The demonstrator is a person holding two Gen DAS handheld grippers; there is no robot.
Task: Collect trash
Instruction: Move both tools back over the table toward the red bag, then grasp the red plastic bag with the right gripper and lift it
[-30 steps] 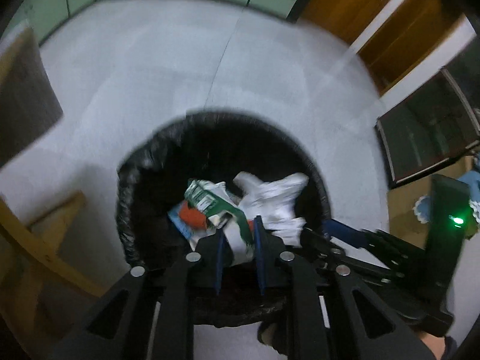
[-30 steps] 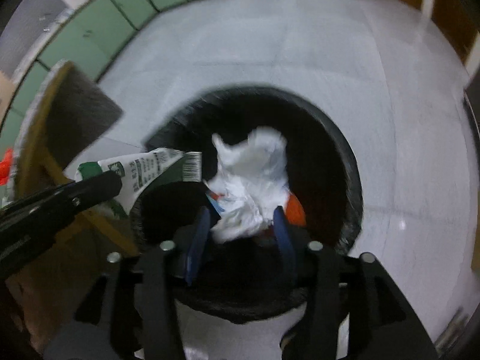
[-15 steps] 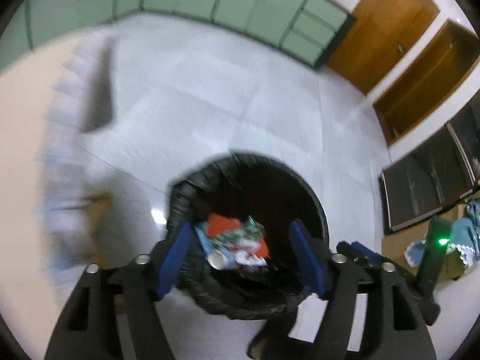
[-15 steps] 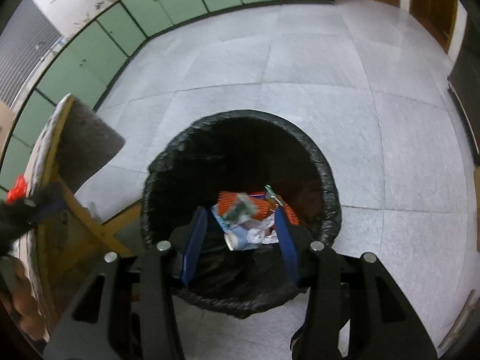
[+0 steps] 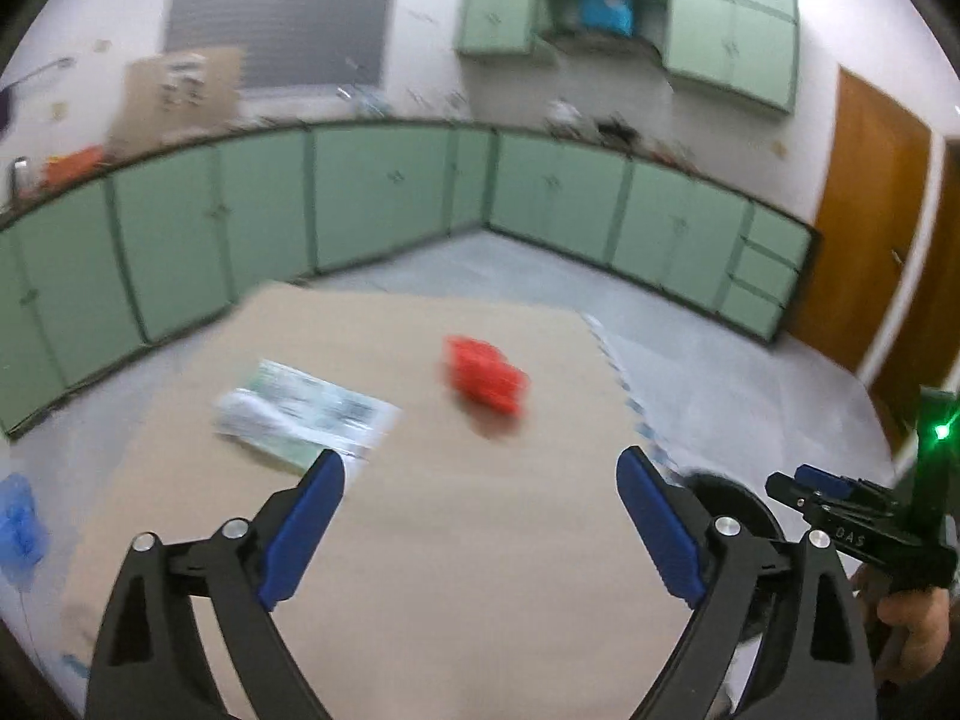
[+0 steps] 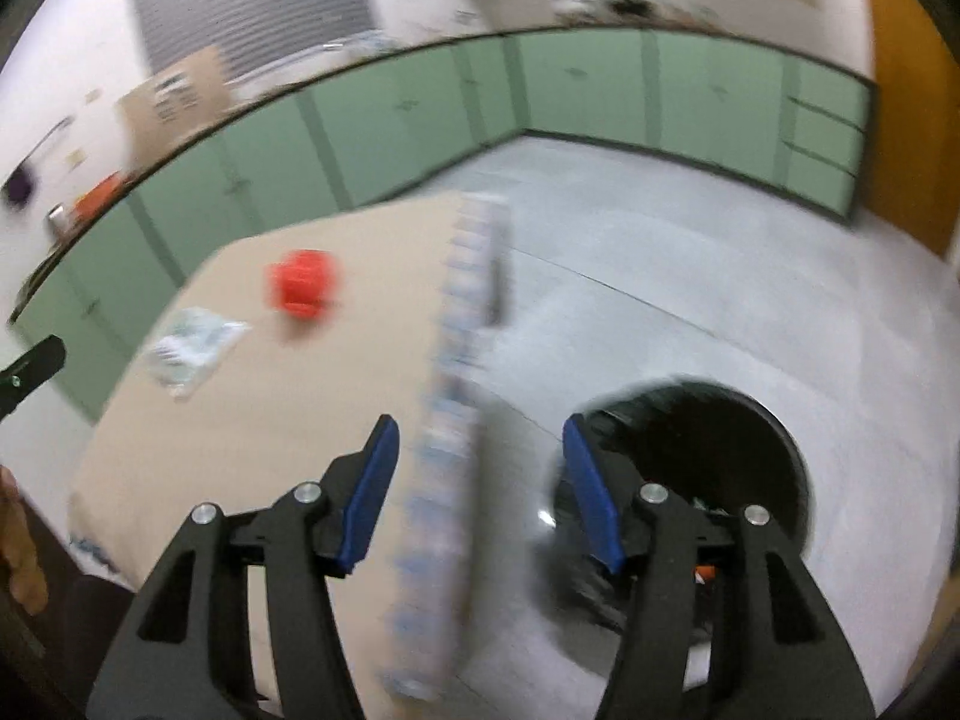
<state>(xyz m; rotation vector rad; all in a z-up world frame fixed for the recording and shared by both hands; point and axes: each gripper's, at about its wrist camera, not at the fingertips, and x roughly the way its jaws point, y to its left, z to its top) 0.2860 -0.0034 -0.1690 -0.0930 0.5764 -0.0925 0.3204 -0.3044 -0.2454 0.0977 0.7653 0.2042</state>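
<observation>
A beige worktop (image 5: pixel 468 540) is seen below both cameras, and both frames are blurred. On the worktop a flattened green-and-white wrapper (image 5: pixel 300 414) is laid toward the left, and a red piece of trash (image 5: pixel 486 375) is set to its right, well apart from it; neither is touched by either tool. The left tool (image 5: pixel 480 510) is held above the near part of the worktop with its blue pads (image 5: pixel 303 528) spread wide, its jaws are opening, and nothing is found between them. The right tool (image 6: pixel 480 486) is held over the worktop's patterned edge (image 6: pixel 462 360), its jaws are also opening, and nothing is gripped; only the edge and the floor are seen through the gap. A black-lined trash bin (image 6: pixel 720 420) is stood on the grey tiled floor (image 6: pixel 690 276) just beside the worktop, under the right tool's right finger, with some trash glimpsed inside. Green cabinets (image 5: pixel 390 192) are ranged along the far walls, and a brown door (image 5: pixel 864 228) is seen at the right.
</observation>
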